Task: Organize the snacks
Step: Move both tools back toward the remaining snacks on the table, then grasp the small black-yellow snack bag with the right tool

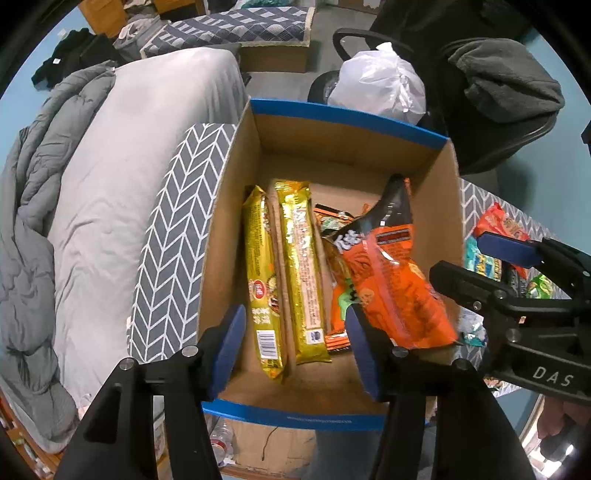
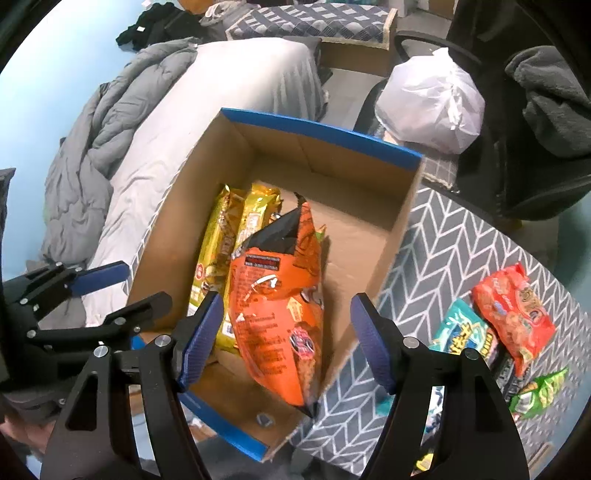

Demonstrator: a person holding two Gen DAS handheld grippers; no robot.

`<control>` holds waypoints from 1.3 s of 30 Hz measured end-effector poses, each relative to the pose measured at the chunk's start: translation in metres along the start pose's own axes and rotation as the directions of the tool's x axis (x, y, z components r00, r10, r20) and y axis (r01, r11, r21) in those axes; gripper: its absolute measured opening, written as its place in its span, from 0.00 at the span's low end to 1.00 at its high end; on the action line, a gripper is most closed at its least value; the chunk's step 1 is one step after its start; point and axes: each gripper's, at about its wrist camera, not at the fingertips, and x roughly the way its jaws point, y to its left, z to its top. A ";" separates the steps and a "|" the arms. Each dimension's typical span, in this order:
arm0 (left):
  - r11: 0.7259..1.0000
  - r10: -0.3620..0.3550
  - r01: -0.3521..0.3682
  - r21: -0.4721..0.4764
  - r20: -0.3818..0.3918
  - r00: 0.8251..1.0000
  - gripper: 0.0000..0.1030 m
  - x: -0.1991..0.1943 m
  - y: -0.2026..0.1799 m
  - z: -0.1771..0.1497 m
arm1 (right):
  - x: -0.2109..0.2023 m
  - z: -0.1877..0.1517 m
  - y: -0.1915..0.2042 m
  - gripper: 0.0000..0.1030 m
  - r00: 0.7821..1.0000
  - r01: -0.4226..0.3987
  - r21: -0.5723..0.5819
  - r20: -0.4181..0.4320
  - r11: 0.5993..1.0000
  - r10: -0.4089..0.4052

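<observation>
Orange snack bag (image 2: pixel 275 314): in the cardboard box (image 2: pixel 388 236), leaning on 2 gold packets (image 1: pixel 284 273). Likely light, crinkly, slippery, contents crushable; pinch at a sealed end. Right gripper (image 2: pixel 286 336): jaws apart, bag between, neither pad clearly touching. Left gripper (image 1: pixel 291 350): jaws apart, empty, over the box. More packets (image 2: pixel 513 325) wait on the patterned cloth (image 2: pixel 443 258).

Pale blue walls (image 1: pixel 22 74) curve round the upper left and right edges of both views, with grey floor (image 1: pixel 321 26) showing at top centre. A bed with a light grey sheet (image 2: pixel 236 85) and a crumpled grey quilt (image 1: pixel 33 192) fills the left side, dark clothes (image 2: pixel 155 26) heaped above it at upper left. At upper right a black chair (image 1: pixel 509 140) carries a grey blanket (image 1: pixel 509 85), a white plastic bag (image 2: pixel 432 103) lies beside it, and a grey herringbone-patterned cloth (image 2: pixel 454 254) covers the surface at lower right.
</observation>
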 end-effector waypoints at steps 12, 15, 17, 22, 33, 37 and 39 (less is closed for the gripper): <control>0.997 -0.042 0.041 0.073 0.018 0.999 0.60 -0.022 -0.038 -0.003 | -0.035 -0.030 -0.031 0.73 0.999 0.037 0.086 0.023 0.996 -0.039; 0.994 -0.055 0.053 0.099 0.018 0.998 0.60 -0.026 -0.051 -0.006 | -0.045 -0.041 -0.043 0.73 0.998 0.051 0.116 0.029 0.992 -0.055; 0.991 -0.064 0.061 0.121 0.017 0.998 0.62 -0.028 -0.061 -0.007 | -0.051 -0.047 -0.051 0.73 0.997 0.060 0.137 0.035 0.989 -0.066; 0.980 -0.069 0.063 0.191 0.024 0.997 0.67 -0.032 -0.088 -0.013 | -0.068 -0.069 -0.075 0.75 0.994 0.090 0.196 0.040 0.977 -0.100; 0.941 -0.109 0.103 0.322 0.002 0.994 0.75 -0.034 -0.150 -0.022 | -0.089 -0.127 -0.134 0.77 0.988 0.144 0.335 0.002 0.931 -0.153; 0.925 -0.114 0.113 0.364 -0.018 0.993 0.76 -0.028 -0.173 -0.028 | -0.089 -0.152 -0.155 0.77 0.987 0.154 0.396 -0.023 0.905 -0.158; 0.917 -0.116 0.119 0.381 -0.030 0.993 0.76 -0.024 -0.183 -0.031 | -0.088 -0.164 -0.165 0.77 0.988 0.152 0.426 -0.032 0.892 -0.153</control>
